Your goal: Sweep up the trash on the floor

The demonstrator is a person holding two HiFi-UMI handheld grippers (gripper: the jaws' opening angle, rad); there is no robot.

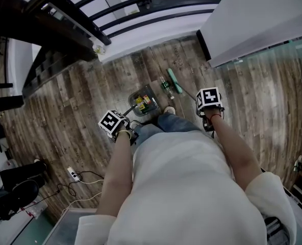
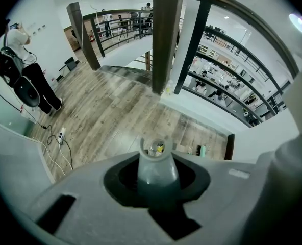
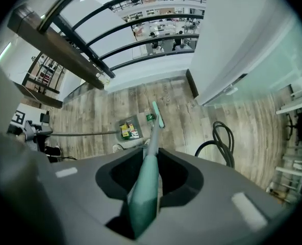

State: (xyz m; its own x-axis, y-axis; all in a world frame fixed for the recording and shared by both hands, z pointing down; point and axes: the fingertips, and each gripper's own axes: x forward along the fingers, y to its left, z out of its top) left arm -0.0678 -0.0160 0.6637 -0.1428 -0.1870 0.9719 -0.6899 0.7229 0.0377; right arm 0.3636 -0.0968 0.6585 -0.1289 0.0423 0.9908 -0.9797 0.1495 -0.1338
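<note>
The left tongs (image 1: 116, 124) are clamped on the grey dustpan handle (image 2: 157, 171). The handle runs down to the dustpan (image 1: 152, 94), which rests on the wooden floor (image 1: 90, 91) just ahead of the person's shoe (image 1: 169, 109). Yellow wrappers (image 1: 140, 102) lie inside the pan. The right tongs (image 1: 210, 104) grip the teal broom handle (image 3: 145, 195), and the broom head (image 1: 174, 80) sits on the floor beyond the pan. A green bottle (image 1: 165, 87) lies on the boards between pan and broom head, just beside the head.

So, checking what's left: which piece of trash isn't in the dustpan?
The green-labelled bottle, lying on the floor beside the broom head. The yellow wrappers sit inside the dustpan.
</note>
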